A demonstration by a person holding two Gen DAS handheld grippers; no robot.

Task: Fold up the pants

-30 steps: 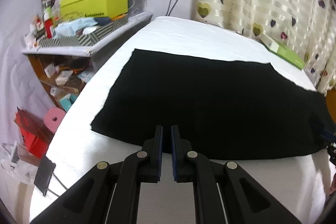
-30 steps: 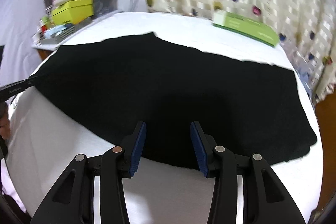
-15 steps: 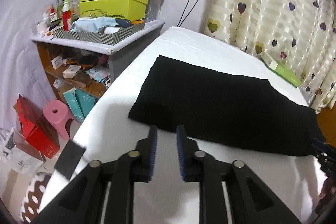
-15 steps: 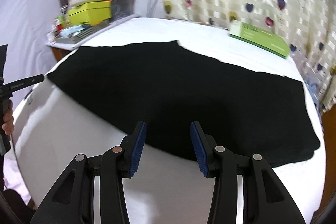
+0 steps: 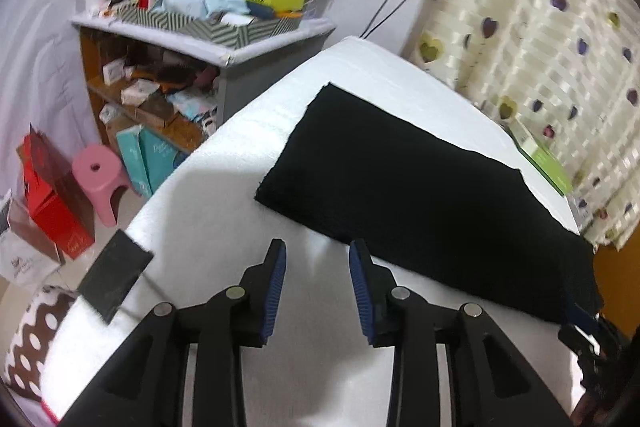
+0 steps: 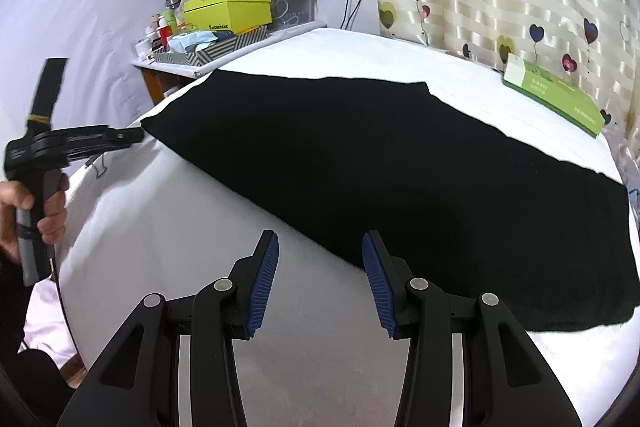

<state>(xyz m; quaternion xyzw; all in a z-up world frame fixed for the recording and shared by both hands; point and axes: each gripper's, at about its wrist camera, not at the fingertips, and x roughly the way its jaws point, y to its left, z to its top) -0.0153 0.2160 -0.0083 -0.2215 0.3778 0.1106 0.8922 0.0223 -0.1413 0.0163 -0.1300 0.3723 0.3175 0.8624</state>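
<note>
Pants [image 6: 400, 163] lie flat as one long black panel on the white bed [image 6: 168, 227], running from 10 o'clock to 4 o'clock in the right wrist view.

Gripper state:
- Left gripper [image 5: 317, 287]: jaws apart, nothing between the pads, poised over bare sheet just short of the near fabric edge.
- Right gripper [image 6: 319, 281]: jaws apart, empty, its right pad overlapping the near hem in the view; contact cannot be confirmed.

Probable faults:
- Single-layer pinch. The garment appears doubled; a shallow bite may lift only the top layer and spoil the fold.
- Sheet capture. Closing the pads too low may catch the bedsheet together with the cloth.
- Uneven lift. The grippers stand far apart along the hem; unequal travel would skew the fold line.
- Dark fabric hides creases and seams, so edge alignment is hard to judge.

View differences:
- Right wrist view shows the person's hand [image 6: 48, 215] holding the left gripper beside the corner at 9 o'clock, and the green box [image 6: 552, 95] at 2 o'clock.
- Left wrist view shows the cluttered shelf [image 5: 192, 39] at 11 o'clock and the pink stool [image 5: 100, 179] at 9 o'clock.
</note>
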